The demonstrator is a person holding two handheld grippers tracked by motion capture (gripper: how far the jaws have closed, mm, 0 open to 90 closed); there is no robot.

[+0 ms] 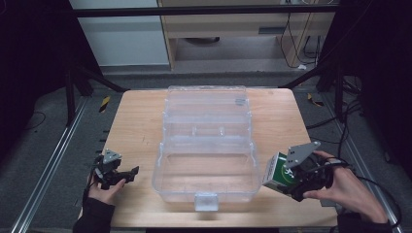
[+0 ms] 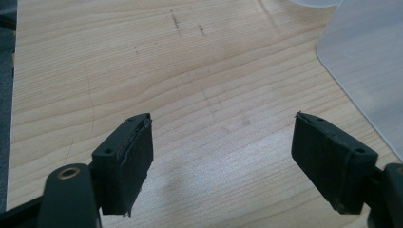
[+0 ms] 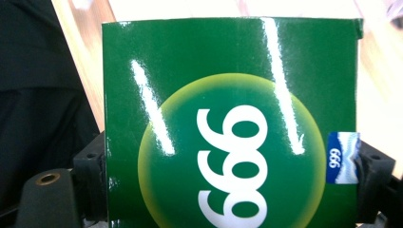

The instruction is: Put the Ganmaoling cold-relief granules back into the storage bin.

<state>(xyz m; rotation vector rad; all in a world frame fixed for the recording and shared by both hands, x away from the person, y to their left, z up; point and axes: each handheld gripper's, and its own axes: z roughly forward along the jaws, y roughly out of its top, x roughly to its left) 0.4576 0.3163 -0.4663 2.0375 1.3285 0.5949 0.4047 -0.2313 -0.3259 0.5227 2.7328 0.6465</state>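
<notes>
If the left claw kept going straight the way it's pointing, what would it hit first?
Probably the bare wooden table: the open left claw tilts down toward it. The clear plastic box sits off to one side, though depth is hard to judge.

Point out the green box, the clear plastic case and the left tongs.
green box [image 3: 228, 95], right gripper view, glossy front face
clear plastic case [image 1: 206, 193], high view, front wall
left tongs [image 2: 222, 161], left gripper view, between the open tips
</notes>
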